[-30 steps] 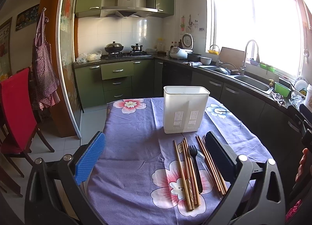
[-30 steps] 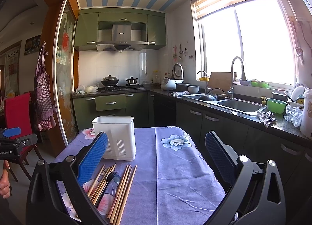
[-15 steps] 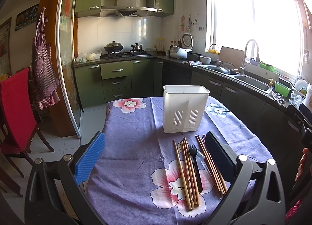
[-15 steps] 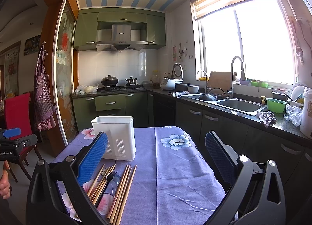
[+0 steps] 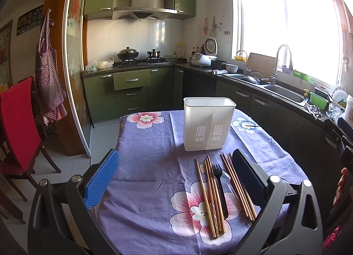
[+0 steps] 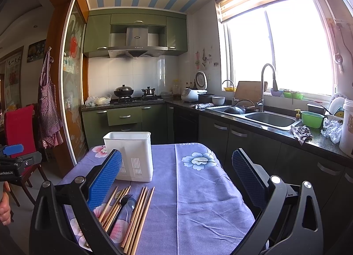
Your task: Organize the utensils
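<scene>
White caddy (image 5: pixel 208 130): looks empty, I judge.
Chopsticks (image 5: pixel 207 193), fork (image 5: pixel 218 185): unsorted on bench (image 5: pixel 150 166).
Left gripper (image 5: pixel 176 180), right gripper (image 6: pixel 176 180): my fingers apart, holding nothing.

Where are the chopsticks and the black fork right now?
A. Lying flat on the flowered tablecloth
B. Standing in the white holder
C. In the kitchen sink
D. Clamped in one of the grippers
A: the chopsticks and black fork lie flat on the tablecloth, in front of the white holder; both grippers are open.

Your left gripper (image 5: pixel 174 177) had black frames, silver bolts and ridged blue pads (image 5: pixel 102 178). Your right gripper (image 6: pixel 176 180) matched it; bare skin (image 6: pixel 4 207) showed far left of its fingers.
</scene>
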Tool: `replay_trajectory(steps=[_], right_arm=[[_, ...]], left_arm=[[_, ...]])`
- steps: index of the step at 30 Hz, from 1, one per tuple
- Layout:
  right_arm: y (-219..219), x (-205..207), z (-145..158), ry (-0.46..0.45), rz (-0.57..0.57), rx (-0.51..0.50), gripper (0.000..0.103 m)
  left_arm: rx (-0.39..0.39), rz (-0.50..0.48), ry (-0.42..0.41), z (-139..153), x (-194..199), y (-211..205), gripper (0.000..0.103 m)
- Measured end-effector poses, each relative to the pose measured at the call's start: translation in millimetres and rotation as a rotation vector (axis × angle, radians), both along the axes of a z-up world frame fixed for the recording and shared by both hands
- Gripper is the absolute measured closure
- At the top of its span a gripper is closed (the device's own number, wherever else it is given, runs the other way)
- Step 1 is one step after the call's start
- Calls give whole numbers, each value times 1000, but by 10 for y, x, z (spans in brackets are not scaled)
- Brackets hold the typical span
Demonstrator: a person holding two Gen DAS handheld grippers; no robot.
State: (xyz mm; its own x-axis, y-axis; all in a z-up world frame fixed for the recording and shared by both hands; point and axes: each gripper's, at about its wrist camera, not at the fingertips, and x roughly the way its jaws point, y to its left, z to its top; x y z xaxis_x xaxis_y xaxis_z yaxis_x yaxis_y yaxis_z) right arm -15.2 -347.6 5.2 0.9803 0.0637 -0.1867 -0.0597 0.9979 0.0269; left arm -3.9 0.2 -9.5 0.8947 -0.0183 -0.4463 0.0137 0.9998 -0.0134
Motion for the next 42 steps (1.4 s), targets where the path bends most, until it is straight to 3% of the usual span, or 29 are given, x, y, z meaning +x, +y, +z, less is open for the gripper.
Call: replay_trajectory(steps=[42], right_arm=[[-11,21,-38,6,-2,0,4]], left_arm=[[-11,0,10,-85,39,-27,6]])
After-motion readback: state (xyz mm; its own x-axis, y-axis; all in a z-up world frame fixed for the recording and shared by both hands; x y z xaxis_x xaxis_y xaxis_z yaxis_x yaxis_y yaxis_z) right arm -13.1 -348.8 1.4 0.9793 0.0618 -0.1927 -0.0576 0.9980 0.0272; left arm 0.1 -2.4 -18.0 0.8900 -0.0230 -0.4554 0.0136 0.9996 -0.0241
